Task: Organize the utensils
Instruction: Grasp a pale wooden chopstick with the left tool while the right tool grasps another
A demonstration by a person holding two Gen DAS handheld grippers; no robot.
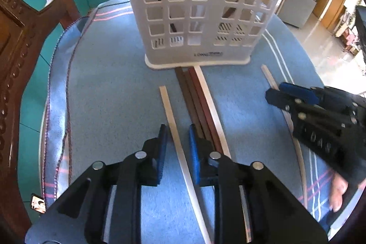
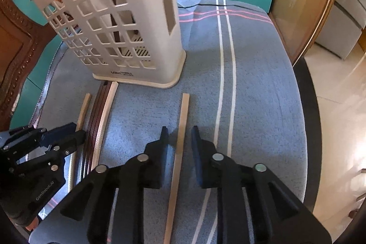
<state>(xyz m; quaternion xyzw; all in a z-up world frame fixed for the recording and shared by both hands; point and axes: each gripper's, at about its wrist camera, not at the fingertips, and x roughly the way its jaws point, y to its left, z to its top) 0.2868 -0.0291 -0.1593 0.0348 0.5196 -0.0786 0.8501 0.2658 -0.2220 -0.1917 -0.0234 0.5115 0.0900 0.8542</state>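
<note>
Lengthwise, pale and dark-brown chopsticks [image 1: 201, 106] lie before the white latticed holder [image 1: 203, 4].

My table under its blue striped cloth [image 2: 263, 95], carrying a holder and loose chopsticks.

The white lattice utensil holder [image 1: 196, 15] stands at twelve o'clock from my left wrist view. Touching its base, a bundle of dark brown chopsticks [image 1: 194, 97] lies beside a pale one [image 1: 209, 93]; another pale chopstick [image 1: 171, 120] lies just at eleven o'clock, one more [image 2: 180, 141] well apart at two o'clock.
</note>
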